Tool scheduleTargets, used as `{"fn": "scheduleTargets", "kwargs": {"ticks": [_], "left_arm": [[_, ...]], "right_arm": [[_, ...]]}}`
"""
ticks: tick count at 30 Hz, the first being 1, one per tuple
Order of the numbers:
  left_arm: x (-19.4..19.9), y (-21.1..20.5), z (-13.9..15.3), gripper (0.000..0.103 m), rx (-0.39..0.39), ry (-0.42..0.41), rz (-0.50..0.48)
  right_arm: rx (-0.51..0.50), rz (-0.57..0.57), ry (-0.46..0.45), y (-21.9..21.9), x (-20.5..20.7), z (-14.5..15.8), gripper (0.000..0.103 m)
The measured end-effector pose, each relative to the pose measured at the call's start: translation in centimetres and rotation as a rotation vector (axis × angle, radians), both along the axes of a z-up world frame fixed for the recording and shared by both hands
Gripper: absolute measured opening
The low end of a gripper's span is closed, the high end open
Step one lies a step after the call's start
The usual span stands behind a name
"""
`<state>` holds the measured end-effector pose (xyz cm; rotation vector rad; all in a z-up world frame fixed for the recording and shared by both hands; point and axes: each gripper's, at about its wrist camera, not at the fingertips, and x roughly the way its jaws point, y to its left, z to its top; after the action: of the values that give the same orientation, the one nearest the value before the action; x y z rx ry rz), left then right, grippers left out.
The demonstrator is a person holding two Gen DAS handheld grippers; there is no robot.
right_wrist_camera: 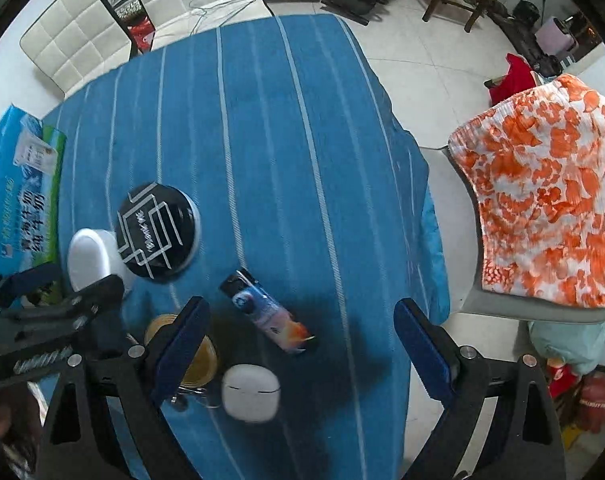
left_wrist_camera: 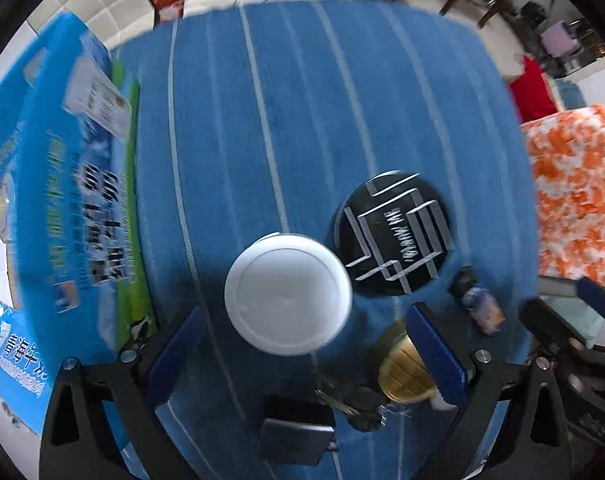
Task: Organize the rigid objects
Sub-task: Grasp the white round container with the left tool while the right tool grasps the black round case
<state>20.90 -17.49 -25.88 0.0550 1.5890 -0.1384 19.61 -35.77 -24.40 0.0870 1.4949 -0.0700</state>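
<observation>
Far left on the blue striped cloth covering the tabletop point(right_wrist_camera: 286, 152): a blue and green printed carton point(right_wrist_camera: 26, 196), lying flat at the cloth's edge. Next, a round white plastic container point(left_wrist_camera: 288, 294), upright, hanging just ahead of the left gripper point(left_wrist_camera: 302, 344) with jaws spread wide and gripping nothing (container sits between the blue pads but beyond their tips). Touching or just beside it to the right, a round black tin with white line pattern point(right_wrist_camera: 158, 232). Below that, a gold-lidded jar point(right_wrist_camera: 186, 352), partly hidden behind one blue finger in both views, with a bunch of keys point(left_wrist_camera: 350, 404) and a dark flat case point(left_wrist_camera: 296, 434) near it. Further right, a slim printed lighter-shaped object with a black cap point(right_wrist_camera: 268, 312), lying tilted on the cloth, and a white rounded earbud case point(right_wrist_camera: 250, 392) just below it. Right gripper point(right_wrist_camera: 302, 344) hovering over these two, jaws spread, empty. Off the tabletop at far right, an orange and white floral cloth point(right_wrist_camera: 550, 208) draped on a chair.
</observation>
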Motion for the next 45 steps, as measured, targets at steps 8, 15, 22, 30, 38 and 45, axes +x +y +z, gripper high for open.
{"fn": "scheduleTargets", "kwargs": {"ticks": [8, 15, 22, 30, 38, 45], "left_arm": [[0.0, 0.6, -3.3, 0.066, 0.025, 0.033, 0.009], [1.2, -1.6, -3.1, 0.066, 0.020, -0.021, -0.009], [1.8, 1.3, -2.5, 0.066, 0.017, -0.038, 0.028], [2.2, 3.9, -3.8, 0.066, -0.011, -0.004, 0.090], [5.6, 3.7, -2.7, 0.066, -0.037, 0.024, 0.105], [5.1, 1.5, -2.7, 0.069, 0.026, -0.015, 0.026]], "right_arm": [[0.016, 0.020, 0.018, -0.3, -0.3, -1.8, 0.096], [0.050, -0.028, 0.000, -1.2, 0.4, -1.9, 0.096], [0.100, 0.002, -0.072, 0.9, 3.1, -1.2, 0.096], [0.009, 0.287, -0.086, 8.6, 6.0, -4.1, 0.096], [0.007, 0.204, -0.092, 7.5, 7.6, -5.4, 0.079], [0.007, 0.116, -0.050, 3.9, 6.2, -5.4, 0.080]]}}
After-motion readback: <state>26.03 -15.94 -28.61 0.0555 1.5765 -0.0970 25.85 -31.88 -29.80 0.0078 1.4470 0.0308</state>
